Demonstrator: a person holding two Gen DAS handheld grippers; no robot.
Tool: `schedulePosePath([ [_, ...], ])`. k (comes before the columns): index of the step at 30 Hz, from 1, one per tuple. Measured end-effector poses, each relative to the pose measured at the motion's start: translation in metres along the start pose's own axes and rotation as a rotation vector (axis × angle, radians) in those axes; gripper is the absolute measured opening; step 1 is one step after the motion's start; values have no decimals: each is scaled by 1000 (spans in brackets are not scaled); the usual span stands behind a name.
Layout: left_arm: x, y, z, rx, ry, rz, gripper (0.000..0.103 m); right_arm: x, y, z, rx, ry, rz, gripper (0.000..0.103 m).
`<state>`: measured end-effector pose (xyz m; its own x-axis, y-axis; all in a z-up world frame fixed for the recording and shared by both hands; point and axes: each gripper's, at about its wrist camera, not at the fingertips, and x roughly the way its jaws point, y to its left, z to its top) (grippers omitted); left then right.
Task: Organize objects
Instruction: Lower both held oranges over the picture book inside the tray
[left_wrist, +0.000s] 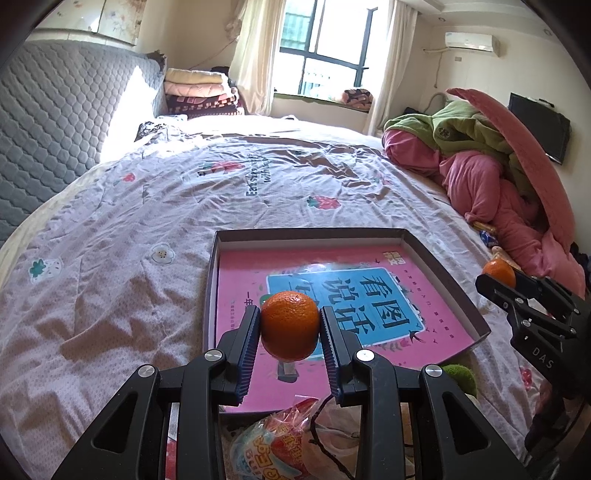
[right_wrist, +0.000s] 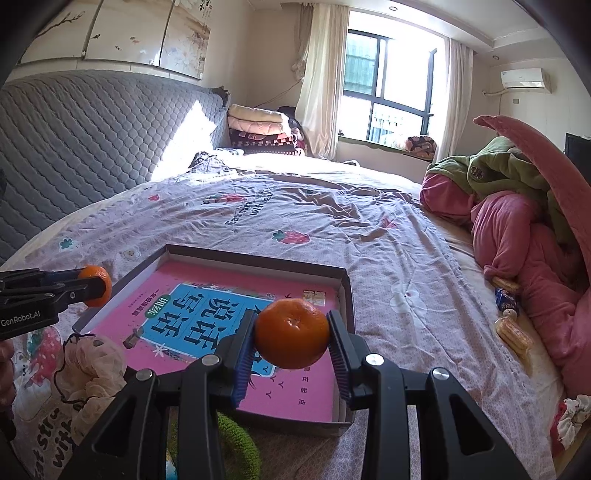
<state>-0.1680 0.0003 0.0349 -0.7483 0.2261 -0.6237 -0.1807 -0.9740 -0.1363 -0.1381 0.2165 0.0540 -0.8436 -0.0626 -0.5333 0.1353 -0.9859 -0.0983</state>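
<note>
- Left gripper (right_wrist: 96, 286): white lettering "GenRobot.AI" on its body.
- Right gripper (left_wrist: 499, 277): "DAS" on its housing.
- Book (right_wrist: 221, 325) in box (right_wrist: 343, 291): large Chinese title, seen upside down; "说话" legible.
- Bedspread (right_wrist: 332, 229): English print; only "with" legible.

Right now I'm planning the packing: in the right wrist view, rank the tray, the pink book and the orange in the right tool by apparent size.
1. Tray
2. Pink book, inside it
3. Orange, enlarged by nearness to the camera

Box (left_wrist: 443, 266) on bed (left_wrist: 147, 221), book (left_wrist: 369, 295) inside; my two held fruits (left_wrist: 290, 325) (right_wrist: 291, 334) above it; clothes pile (left_wrist: 498, 177) right.
</note>
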Motion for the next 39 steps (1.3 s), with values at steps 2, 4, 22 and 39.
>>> schedulePosePath([
  [2,4,-2,2,13,2,6,33,3,0,1,2,4,1,38],
  [4,8,-2,4,13,8,8,33,6,-1,2,-4,9,-1,38],
  [22,51,9,1,12,116,73,33,53,-12,-9,41,132,42,38],
  [39,68,9,-8,24,189,77,33,80,-12,-22,49,246,59,38],
])
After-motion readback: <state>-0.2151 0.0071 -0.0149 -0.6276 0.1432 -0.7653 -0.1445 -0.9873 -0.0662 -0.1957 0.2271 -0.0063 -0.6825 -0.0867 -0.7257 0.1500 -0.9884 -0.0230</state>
